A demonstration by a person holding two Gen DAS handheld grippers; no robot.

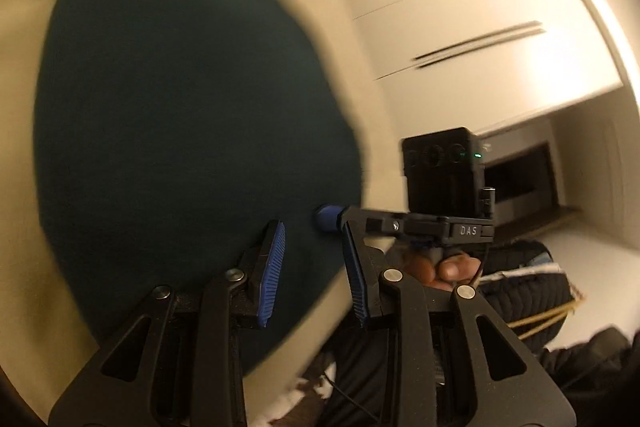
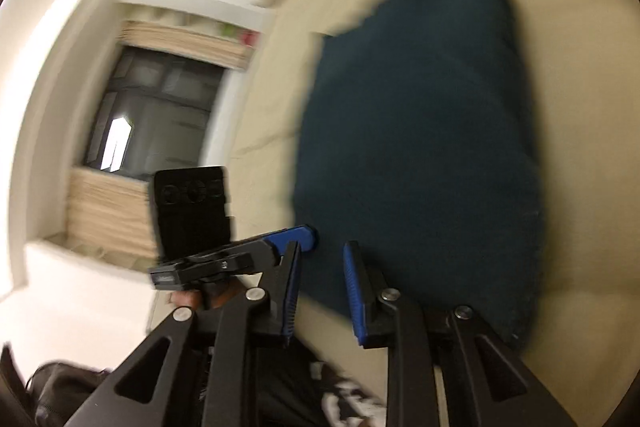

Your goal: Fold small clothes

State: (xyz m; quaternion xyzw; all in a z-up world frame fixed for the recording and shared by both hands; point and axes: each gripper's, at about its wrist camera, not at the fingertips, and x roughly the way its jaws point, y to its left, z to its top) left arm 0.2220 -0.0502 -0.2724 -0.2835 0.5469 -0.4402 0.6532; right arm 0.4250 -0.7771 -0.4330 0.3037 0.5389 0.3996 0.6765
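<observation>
A dark teal cloth (image 1: 180, 107) lies flat on a cream bed sheet (image 1: 20, 131); in the right wrist view the cloth (image 2: 420, 147) fills the middle. My left gripper (image 1: 313, 222) sits at the cloth's near edge, its blue pads close together with cloth between them. From the right wrist view the left gripper (image 2: 310, 233) looks shut at the cloth's near corner. My right gripper (image 2: 322, 245) is shut by the near edge, and its tip (image 1: 324, 219) touches the cloth beside the left one. Whether it pinches fabric I cannot tell. A hand (image 1: 448, 267) holds its handle.
White wardrobe doors (image 1: 460, 39) with dark handles stand beyond the bed. A dark window (image 2: 160, 107) with a wooden blind is at the left. A dark padded jacket (image 1: 520, 287) lies below the bed's edge. The cream sheet (image 2: 580, 107) extends past the cloth.
</observation>
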